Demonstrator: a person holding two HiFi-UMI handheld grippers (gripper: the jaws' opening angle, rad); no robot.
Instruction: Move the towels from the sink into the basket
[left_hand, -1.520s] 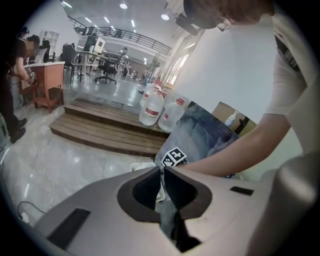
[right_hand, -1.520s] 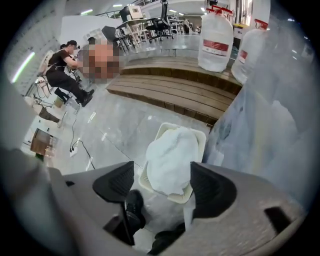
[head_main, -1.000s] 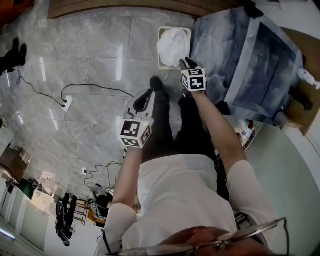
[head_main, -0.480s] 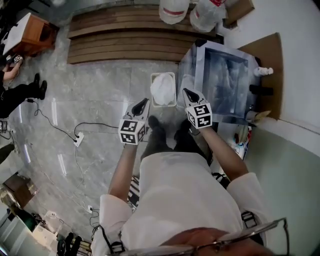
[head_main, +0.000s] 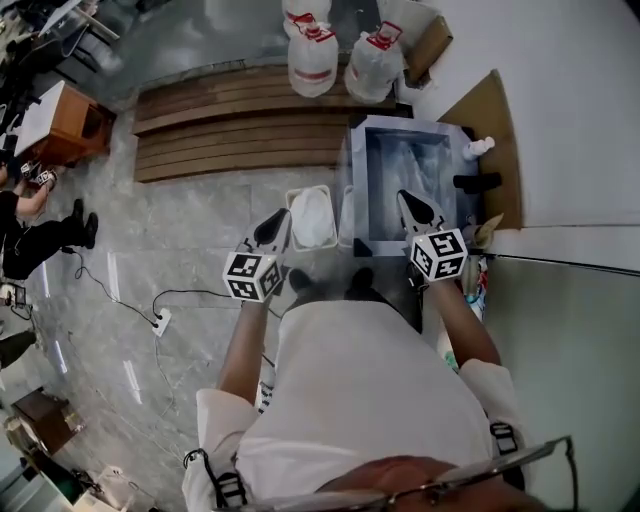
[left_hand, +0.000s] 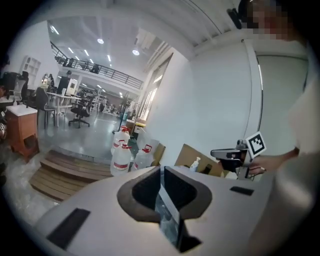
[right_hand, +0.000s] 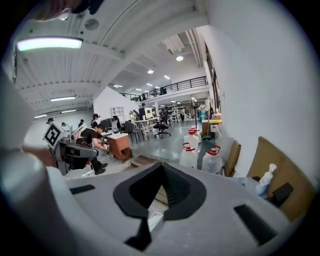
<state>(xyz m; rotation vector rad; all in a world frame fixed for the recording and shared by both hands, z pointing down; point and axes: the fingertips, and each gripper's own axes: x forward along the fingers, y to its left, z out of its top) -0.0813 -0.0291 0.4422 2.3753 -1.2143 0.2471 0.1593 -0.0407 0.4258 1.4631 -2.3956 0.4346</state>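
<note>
Change: both grippers have lifted away from the basket since a second ago; the right one, then at the towel, is now over the sink's near edge.
Cabinet (head_main: 62, 115): wooden, on the floor near its far-left corner.
Boards (head_main: 240, 130): wooden, along the floor's far edge.
Left gripper (head_main: 278, 220): jaws closed together, nothing between them; just left of the basket in the head view.
Basket (head_main: 310, 188): white, on the floor, against the sink's left side.
Towel (head_main: 312, 218): white, bunched inside the basket.
Jugs (head_main: 313, 62): two, red caps, upright on the floor beyond the boards.
Sink (head_main: 357, 180): metal box; pale contents, cannot tell what they are.
Right gripper (head_main: 408, 202): jaws clenched, empty; tips above the sink's near edge.
</note>
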